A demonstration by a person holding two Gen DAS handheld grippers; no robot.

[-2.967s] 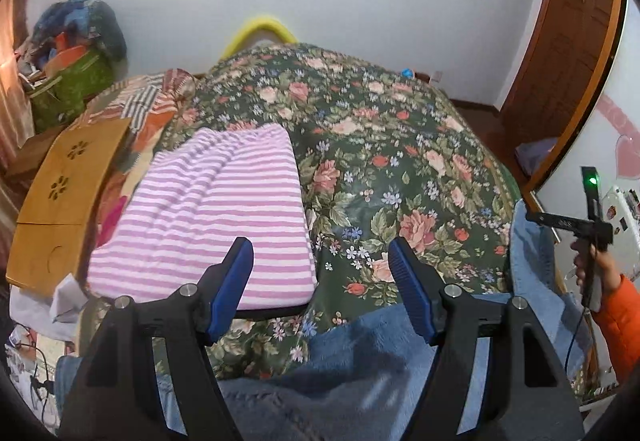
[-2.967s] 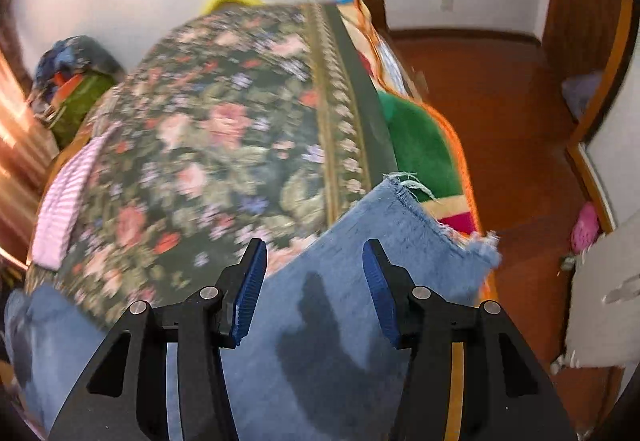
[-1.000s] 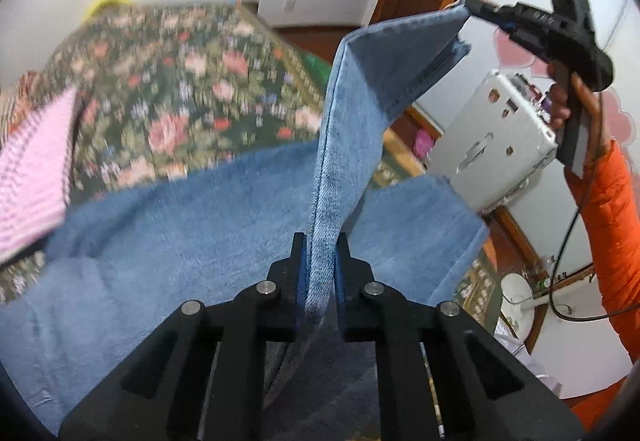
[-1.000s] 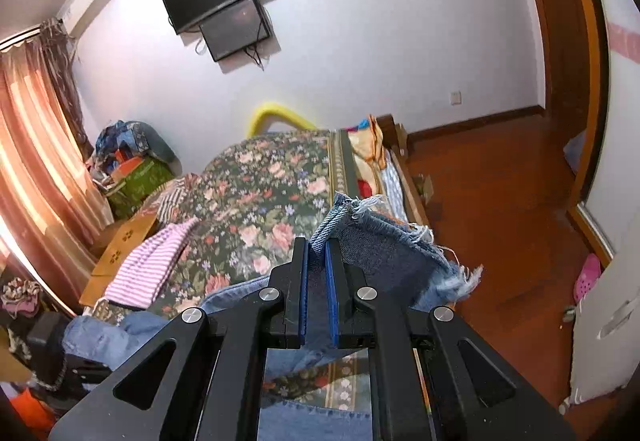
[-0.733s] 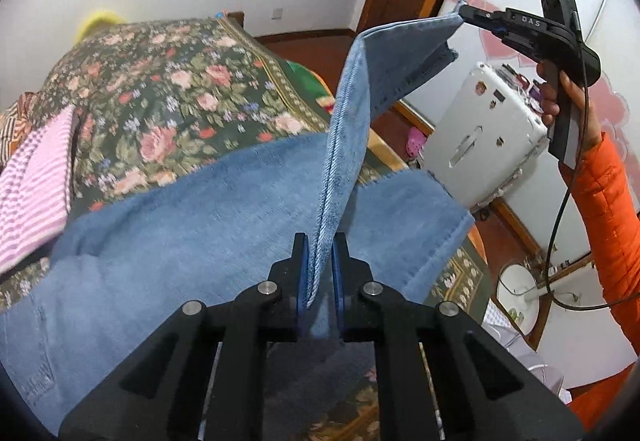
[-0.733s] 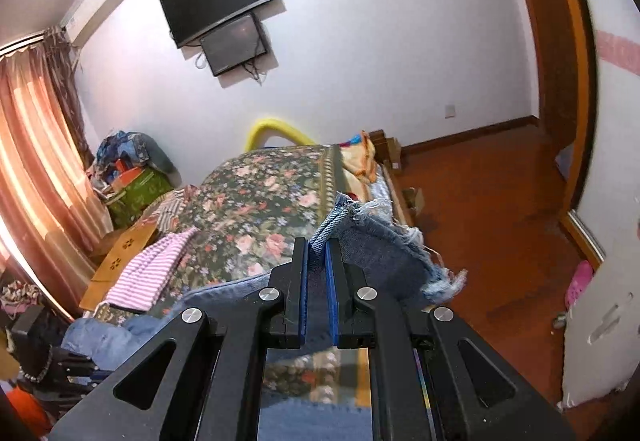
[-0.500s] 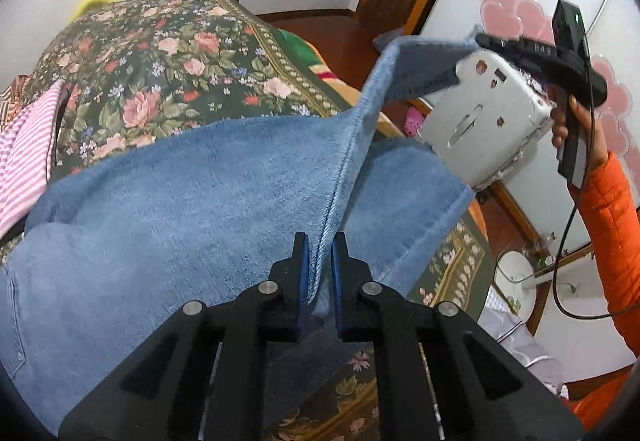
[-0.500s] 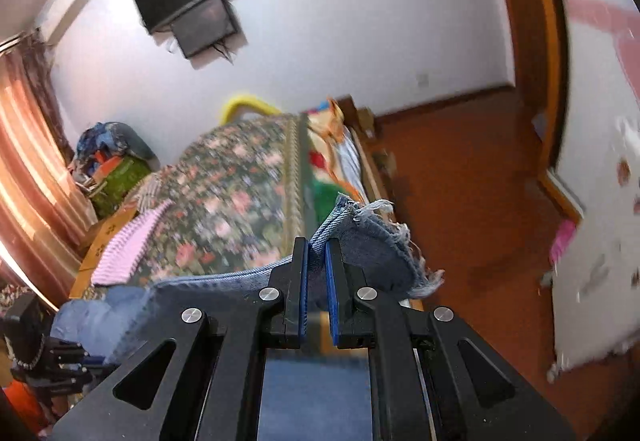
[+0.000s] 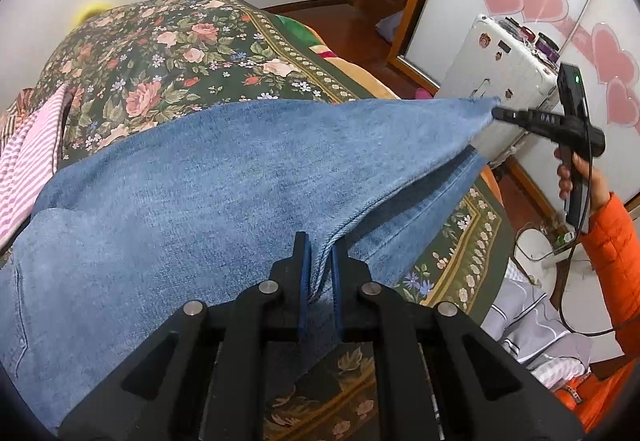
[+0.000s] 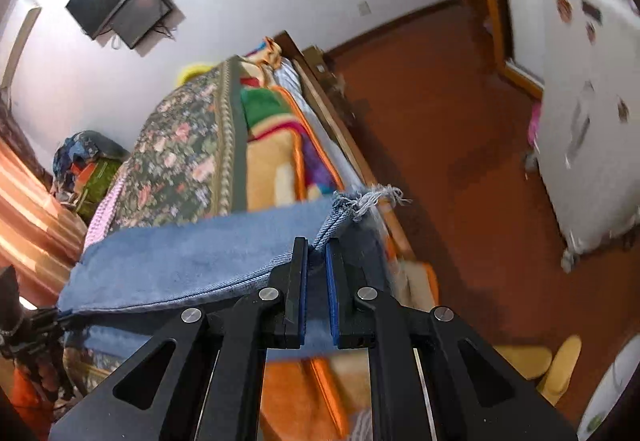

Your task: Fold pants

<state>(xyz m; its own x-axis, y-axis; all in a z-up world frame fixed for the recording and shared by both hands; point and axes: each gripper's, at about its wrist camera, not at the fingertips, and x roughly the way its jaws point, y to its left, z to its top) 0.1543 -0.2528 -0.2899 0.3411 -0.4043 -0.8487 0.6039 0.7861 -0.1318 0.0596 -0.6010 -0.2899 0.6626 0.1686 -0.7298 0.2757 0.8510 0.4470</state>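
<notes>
Blue denim pants (image 9: pixel 192 201) lie across a floral bedspread (image 9: pixel 168 37), one leg folded over the other. My left gripper (image 9: pixel 319 241) is shut on the seam edge of the upper leg near the bed's front. My right gripper (image 9: pixel 496 113), held in a hand with an orange sleeve, pinches that leg's frayed hem corner out past the bed's right side. In the right wrist view the right gripper (image 10: pixel 316 243) is shut on the frayed hem, and the pants (image 10: pixel 192 257) stretch away to the left toward the left gripper (image 10: pixel 60 317), whose tip alone shows.
A folded pink-striped garment (image 9: pixel 28 161) lies at the bed's left. A white suitcase (image 9: pixel 504 81) stands by the wardrobe on the right. A wooden floor (image 10: pixel 460 161) runs along the bed's side, where a colourful blanket (image 10: pixel 276 145) hangs. Yellow slippers (image 10: pixel 556 365) lie on the floor.
The right gripper has swung down from high above to about bed level, carrying the hem outward. The raised leg has flattened over the lower leg. The left gripper has sunk a little.
</notes>
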